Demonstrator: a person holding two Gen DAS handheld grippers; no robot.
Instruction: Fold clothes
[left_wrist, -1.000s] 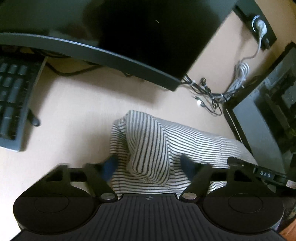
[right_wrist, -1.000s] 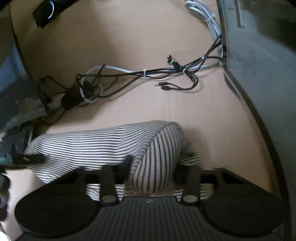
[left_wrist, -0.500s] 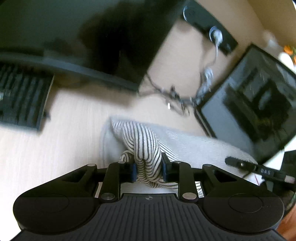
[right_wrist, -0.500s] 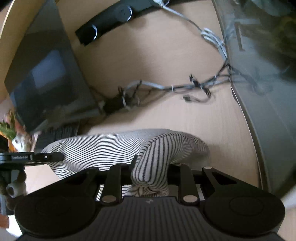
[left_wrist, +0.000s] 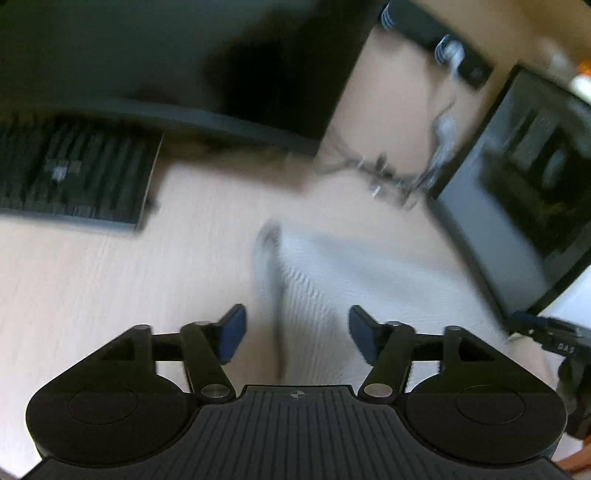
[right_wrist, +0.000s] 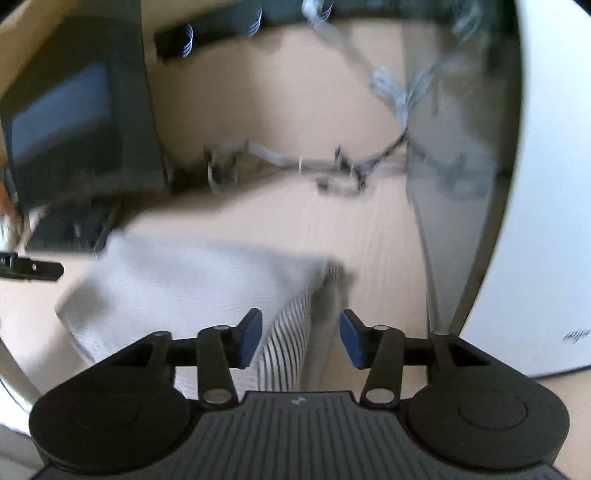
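Note:
A white garment with thin dark stripes (left_wrist: 369, 288) lies folded on the pale wooden desk (left_wrist: 92, 288); both views are blurred by motion. My left gripper (left_wrist: 297, 328) hovers over the garment's left edge, jaws opening; the blue pads stand wide apart and clear of the cloth. In the right wrist view the garment (right_wrist: 192, 280) shows its folded right edge. My right gripper (right_wrist: 301, 334) is above that edge, jaws opening, with the striped fold lying between the pads but not pressed. The right gripper's tip (left_wrist: 554, 332) and the left gripper's tip (right_wrist: 33, 269) show at the frame sides.
A dark keyboard (left_wrist: 74, 177) lies at the left, with a monitor (left_wrist: 184, 55) behind it. Tangled cables (left_wrist: 388, 177) and a power strip (left_wrist: 443, 37) sit at the back. A dark screen (left_wrist: 517, 203) flanks the garment, and a white case (right_wrist: 546, 258) stands at the right.
Half a second ago each gripper was pinching a raised fold of the striped cloth. Both have let go and opened, pulling back and up; the cloth now lies flat on the desk.

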